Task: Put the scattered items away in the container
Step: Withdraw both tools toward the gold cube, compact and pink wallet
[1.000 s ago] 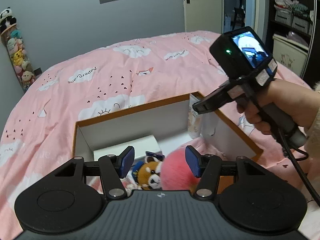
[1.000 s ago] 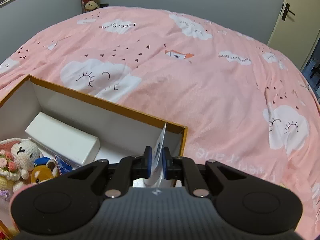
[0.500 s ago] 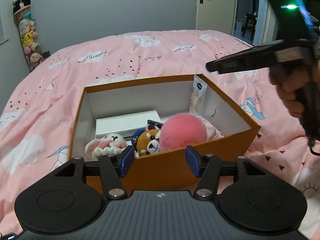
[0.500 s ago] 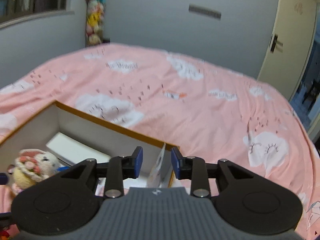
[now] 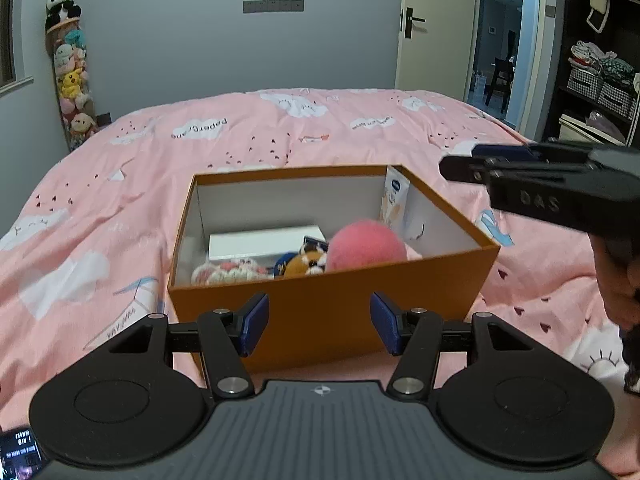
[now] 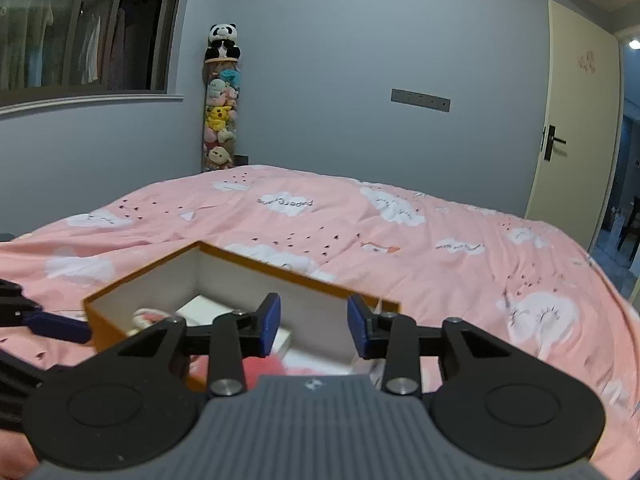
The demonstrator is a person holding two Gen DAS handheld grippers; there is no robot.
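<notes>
An orange box (image 5: 332,304) with a white inside stands on the pink bed. It holds a white carton (image 5: 264,242), a pink fluffy ball (image 5: 368,244), a small bear plush (image 5: 308,264), a pink-white knitted plush (image 5: 228,272) and a white packet (image 5: 394,200) leaning upright in its far right corner. My left gripper (image 5: 319,329) is open and empty, just in front of the box's near wall. My right gripper (image 6: 313,330) is open and empty above the box (image 6: 132,284); it also shows in the left wrist view (image 5: 540,176) at the right.
The pink cloud-print duvet (image 5: 120,184) covers the bed all around the box. A column of plush toys (image 5: 72,76) stands against the grey wall at the back left. A door (image 5: 436,28) and dark shelves (image 5: 596,72) are at the back right.
My right gripper opened, let go of the white packet in the box's corner and rose away. My left gripper drew back from over the box to in front of it.
</notes>
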